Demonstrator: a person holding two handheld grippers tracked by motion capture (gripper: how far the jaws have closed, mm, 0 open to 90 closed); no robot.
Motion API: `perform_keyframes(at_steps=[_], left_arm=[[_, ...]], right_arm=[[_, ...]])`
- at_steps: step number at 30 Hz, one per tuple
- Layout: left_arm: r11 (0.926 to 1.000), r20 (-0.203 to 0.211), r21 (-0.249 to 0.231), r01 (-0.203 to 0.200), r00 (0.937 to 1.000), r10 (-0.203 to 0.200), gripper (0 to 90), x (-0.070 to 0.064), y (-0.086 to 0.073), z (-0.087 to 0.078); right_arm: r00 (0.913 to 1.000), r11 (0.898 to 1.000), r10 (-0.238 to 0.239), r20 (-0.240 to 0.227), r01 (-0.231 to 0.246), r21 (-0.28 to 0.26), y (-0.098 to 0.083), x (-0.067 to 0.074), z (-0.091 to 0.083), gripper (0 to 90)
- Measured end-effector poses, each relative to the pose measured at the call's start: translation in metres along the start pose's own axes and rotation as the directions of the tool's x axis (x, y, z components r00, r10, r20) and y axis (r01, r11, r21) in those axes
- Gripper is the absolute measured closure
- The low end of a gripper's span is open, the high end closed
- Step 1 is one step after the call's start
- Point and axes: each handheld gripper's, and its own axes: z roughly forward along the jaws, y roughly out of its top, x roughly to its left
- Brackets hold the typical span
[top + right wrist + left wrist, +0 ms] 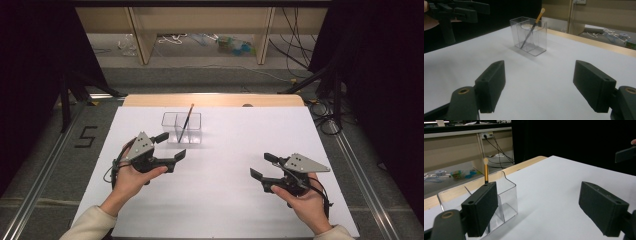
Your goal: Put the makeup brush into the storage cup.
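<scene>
A clear plastic holder with compartments stands on the white table top, towards the far side. In it leans a thin brush with a yellow handle, tip up. My left gripper is open just in front and left of the holder, with nothing between its jaws. In the left gripper view the holder and brush sit close behind the left jaw. My right gripper is open over the near right of the table and holds nothing. From the right gripper view the holder and brush lie well ahead.
A wooden strip runs along the far table edge. Beyond it are a floor with cables and wooden shelf legs. Black curtains stand at both sides. White surface lies bare between the two grippers.
</scene>
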Motion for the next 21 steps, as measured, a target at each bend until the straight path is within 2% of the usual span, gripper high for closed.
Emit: perform_keyframes(at_steps=[8,9,17,21], left_arm=[[0.9999,0.010,0.000,-0.014,0.9998,0.014,15.6,-0.005,-0.003,-0.007],[0.9999,0.015,-0.001,-0.010,0.9998,0.010,15.6,-0.006,-0.003,-0.008],[0.9997,0.020,-0.003,-0.023,0.9995,0.023,15.7,-0.009,-0.006,-0.015],[0.9998,0.022,-0.007,-0.016,0.9996,0.016,15.7,-0.012,-0.008,-0.018]], right_arm=[[1.0000,1.000,0.000,0.000,0.000,0.000,0.000,0.000,0.000,26.9],[1.0000,1.000,0.002,-0.010,-0.002,-0.016,0.000,0.000,0.001,26.9],[1.0000,1.000,-0.007,0.003,0.007,-0.003,0.000,-0.001,0.000,26.9],[1.0000,1.000,-0.007,0.003,0.007,-0.002,0.000,-0.001,0.000,26.9]])
